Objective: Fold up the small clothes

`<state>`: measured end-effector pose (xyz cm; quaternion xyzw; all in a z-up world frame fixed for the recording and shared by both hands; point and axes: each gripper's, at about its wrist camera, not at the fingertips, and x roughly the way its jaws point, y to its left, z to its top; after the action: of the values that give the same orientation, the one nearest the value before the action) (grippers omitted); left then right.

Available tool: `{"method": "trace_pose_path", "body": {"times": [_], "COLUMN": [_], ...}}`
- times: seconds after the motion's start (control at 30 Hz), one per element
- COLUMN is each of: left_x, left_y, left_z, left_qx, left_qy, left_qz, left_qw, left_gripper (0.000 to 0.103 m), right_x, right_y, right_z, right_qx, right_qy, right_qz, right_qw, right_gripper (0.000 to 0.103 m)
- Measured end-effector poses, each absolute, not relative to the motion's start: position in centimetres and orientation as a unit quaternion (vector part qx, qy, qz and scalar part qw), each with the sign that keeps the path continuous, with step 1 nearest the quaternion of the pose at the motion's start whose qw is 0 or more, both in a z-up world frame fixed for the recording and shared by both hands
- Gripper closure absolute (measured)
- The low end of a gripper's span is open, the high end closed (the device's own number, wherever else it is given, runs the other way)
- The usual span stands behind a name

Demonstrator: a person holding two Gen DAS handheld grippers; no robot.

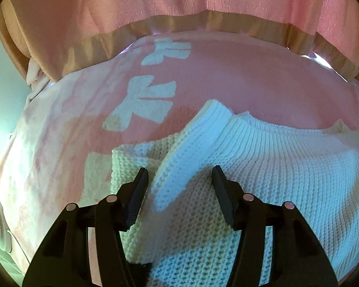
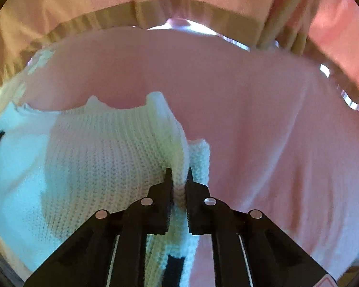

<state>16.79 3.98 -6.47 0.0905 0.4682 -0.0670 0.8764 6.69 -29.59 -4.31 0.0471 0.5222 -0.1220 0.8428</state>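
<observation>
Right fingers point(image 2: 179, 179) pinch the white sweater point(image 2: 103, 157) fold; left fingers point(image 1: 180, 177) wide, straddling it.

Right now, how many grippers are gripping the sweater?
1: the right gripper pinches the sweater edge; the left gripper hovers open over it.

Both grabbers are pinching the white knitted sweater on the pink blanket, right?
Not quite. Only the right gripper is pinching the white knitted sweater; the right wrist view shows a fold clamped between its fingers. In the left wrist view, the left gripper is open, its fingers spread over the sweater. The pink blanket part is right.
</observation>
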Motion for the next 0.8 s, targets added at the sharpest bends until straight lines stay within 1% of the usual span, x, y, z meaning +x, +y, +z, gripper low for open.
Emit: {"method": "trace_pose_path", "body": {"times": [0.03,0.17,0.27,0.33,0.4,0.5,0.53,0.6,0.7,0.8], "left_x": [16.9,16.9,16.7,16.5,16.3,16.1,15.9,15.5,14.8,14.1], "left_y": [4.0,4.1,3.8,3.5,3.4,3.5,3.6,3.4,2.5,1.6], "left_z": [-6.4,-6.3,-6.4,-6.3,-6.2,-5.7,-5.5,-5.2,-4.8,-4.5], "left_qx": [0.088,0.084,0.090,0.096,0.097,0.090,0.089,0.087,0.099,0.109], "left_qy": [0.469,0.469,0.467,0.465,0.463,0.461,0.459,0.455,0.444,0.434], "left_qz": [-0.068,-0.065,-0.061,-0.057,-0.058,-0.064,-0.065,-0.070,-0.075,-0.080], "left_qw": [0.876,0.877,0.878,0.878,0.879,0.880,0.882,0.884,0.887,0.891], "left_gripper": [0.049,0.049,0.051,0.051,0.051,0.051,0.051,0.050,0.050,0.050], "right_x": [6.1,4.4,5.0,6.2,6.2,5.6,5.4,5.4,5.8,6.5], "right_y": [-29.4,-28.7,-28.0,-28.1,-28.8,-29.8,-30.1,-30.2,-30.3,-29.8], "right_z": [-2.9,0.5,-0.7,-3.3,-4.4,-2.5,-1.8,-0.4,-0.3,-0.9], "right_qx": [0.055,0.080,0.080,0.061,0.063,0.108,0.111,0.115,0.133,0.129], "right_qy": [0.506,0.464,0.487,0.525,0.534,0.516,0.504,0.482,0.474,0.482], "right_qz": [-0.126,-0.107,-0.084,-0.101,-0.111,-0.105,-0.106,-0.113,-0.104,-0.088], "right_qw": [0.851,0.876,0.866,0.843,0.835,0.843,0.850,0.861,0.864,0.862], "right_gripper": [0.089,0.088,0.095,0.096,0.100,0.099,0.094,0.091,0.091,0.095]}}
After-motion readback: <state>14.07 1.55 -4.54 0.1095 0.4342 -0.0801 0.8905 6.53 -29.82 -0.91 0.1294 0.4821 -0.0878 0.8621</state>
